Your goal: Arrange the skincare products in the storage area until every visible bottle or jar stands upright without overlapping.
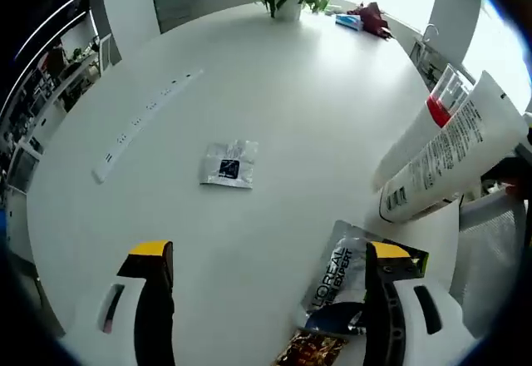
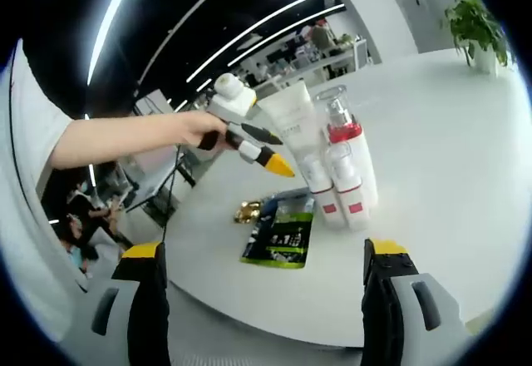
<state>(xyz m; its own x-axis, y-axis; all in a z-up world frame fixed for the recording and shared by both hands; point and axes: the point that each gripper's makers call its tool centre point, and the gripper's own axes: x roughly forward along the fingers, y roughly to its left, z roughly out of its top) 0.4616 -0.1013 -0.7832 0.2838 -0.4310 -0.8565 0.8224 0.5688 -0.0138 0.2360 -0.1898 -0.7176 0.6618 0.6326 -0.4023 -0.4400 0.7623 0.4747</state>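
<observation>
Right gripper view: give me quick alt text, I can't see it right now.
White bottles and tubes stand clustered on a white table, with flat sachets lying in front. The left gripper, held by a person's hand, reaches in beside the cluster. The right gripper is open and empty.

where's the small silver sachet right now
In the left gripper view the small silver sachet lies flat on the white table, alone near its middle, right of the power strip.

white table, ceiling light strips
</observation>
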